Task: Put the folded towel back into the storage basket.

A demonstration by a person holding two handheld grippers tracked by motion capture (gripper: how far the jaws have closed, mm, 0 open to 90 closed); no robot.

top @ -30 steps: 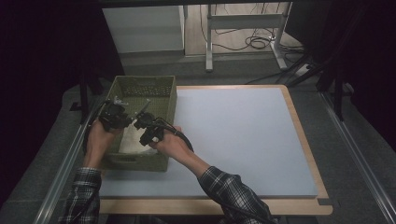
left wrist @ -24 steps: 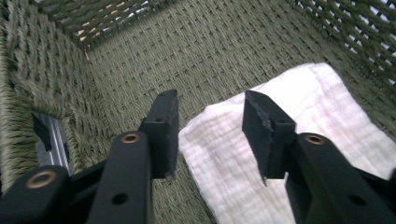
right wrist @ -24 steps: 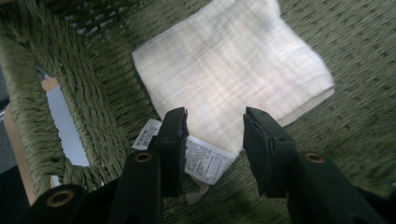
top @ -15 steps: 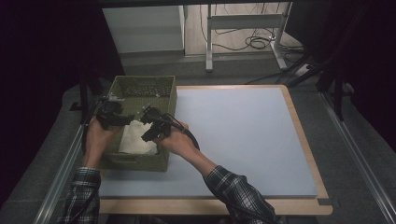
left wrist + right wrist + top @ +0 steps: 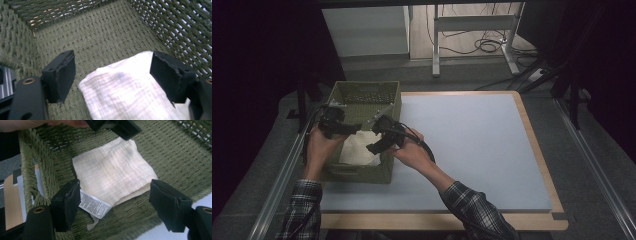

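Hovering over the green woven basket [image 5: 362, 172], I have both grippers spread wide with nothing between the jaws. The folded white cloth [image 5: 112, 176] lies flat on the basket floor, its printed label [image 5: 93, 206] sticking out at 1 corner near my right gripper [image 5: 113, 206]. My left gripper [image 5: 112, 75] hangs above the other end of the cloth, jaws either side of it but not touching as far as I can tell. Judging by this, the cloth sits inside the basket and neither gripper has hold of it; whatever handling comes next, a grasp has not yet been made. The blue mat [image 5: 472, 145] beside the basket is bare.
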